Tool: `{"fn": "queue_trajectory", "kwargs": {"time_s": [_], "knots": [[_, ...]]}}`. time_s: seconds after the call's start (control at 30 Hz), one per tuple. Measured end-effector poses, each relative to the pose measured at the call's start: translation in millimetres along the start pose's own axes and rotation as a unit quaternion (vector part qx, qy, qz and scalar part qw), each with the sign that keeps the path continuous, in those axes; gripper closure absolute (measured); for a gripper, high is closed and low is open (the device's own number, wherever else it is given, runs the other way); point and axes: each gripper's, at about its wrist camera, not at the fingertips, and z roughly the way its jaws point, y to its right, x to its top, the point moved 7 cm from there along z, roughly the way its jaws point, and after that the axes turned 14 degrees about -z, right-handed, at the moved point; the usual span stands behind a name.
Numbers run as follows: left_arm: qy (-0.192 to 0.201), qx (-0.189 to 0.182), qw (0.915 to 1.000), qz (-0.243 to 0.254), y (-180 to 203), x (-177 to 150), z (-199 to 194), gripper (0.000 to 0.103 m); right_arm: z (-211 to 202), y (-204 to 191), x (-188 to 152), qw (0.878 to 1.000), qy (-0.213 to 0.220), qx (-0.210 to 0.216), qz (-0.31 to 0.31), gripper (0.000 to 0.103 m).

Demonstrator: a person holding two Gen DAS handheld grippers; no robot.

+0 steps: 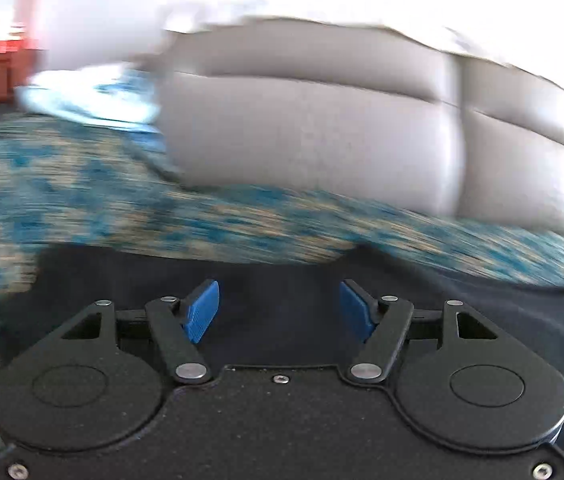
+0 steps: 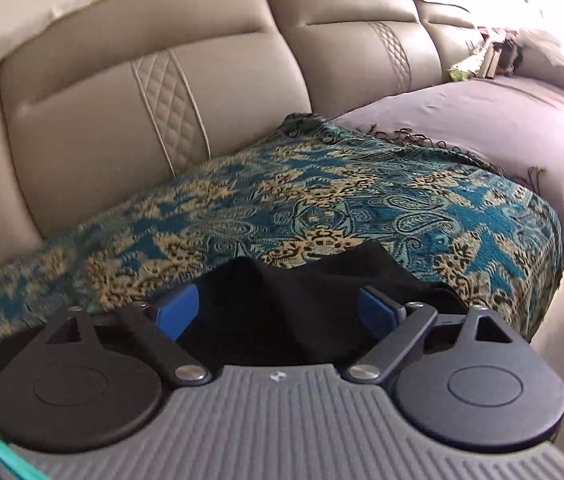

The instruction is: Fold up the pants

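Pants point(image 2: 282, 312), black and soft, lie on the blue and gold blanket point(image 2: 321, 200) that covers the seat of the grey sofa point(image 2: 154, 92); in the right wrist view a bumpy fold of them sticks up toward 12 o'clock, right between the blue fingers; the right gripper point(image 2: 278, 312) is spread wide, and its pads do not seem to press the cloth; in the blurry left wrist view the pants point(image 1: 282, 276) lie flat, running from 9 o'clock to 3 o'clock under the left gripper point(image 1: 280, 308); that gripper is partly spread and holds nothing; I think the right hand is nearer to a good bit to grab; which end is the waist, I cannot tell.
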Motion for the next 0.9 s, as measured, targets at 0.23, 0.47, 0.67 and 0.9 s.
{"fn": "queue_trajectory", "kwargs": {"time_s": [0.23, 0.47, 0.67, 0.9], "knots": [[-0.087, -0.137, 0.9826, 0.090, 135, -65, 22, 0.047, 5, 36, 3, 0.995, 0.016, -0.015, 0.095, 0.023], [-0.145, -0.217, 0.9554, 0.137, 238, -129, 37, 0.061, 25, 53, 10, 0.987, 0.020, 0.008, 0.159, 0.058], [-0.162, -0.195, 0.9581, 0.133, 262, -144, 68, 0.064, 43, 36, 11, 0.994, 0.002, 0.045, 0.103, 0.058], [-0.134, -0.188, 0.9628, 0.140, 267, -139, 84, 0.063, 43, 30, 2, 0.987, 0.008, 0.138, 0.081, 0.055]]}}
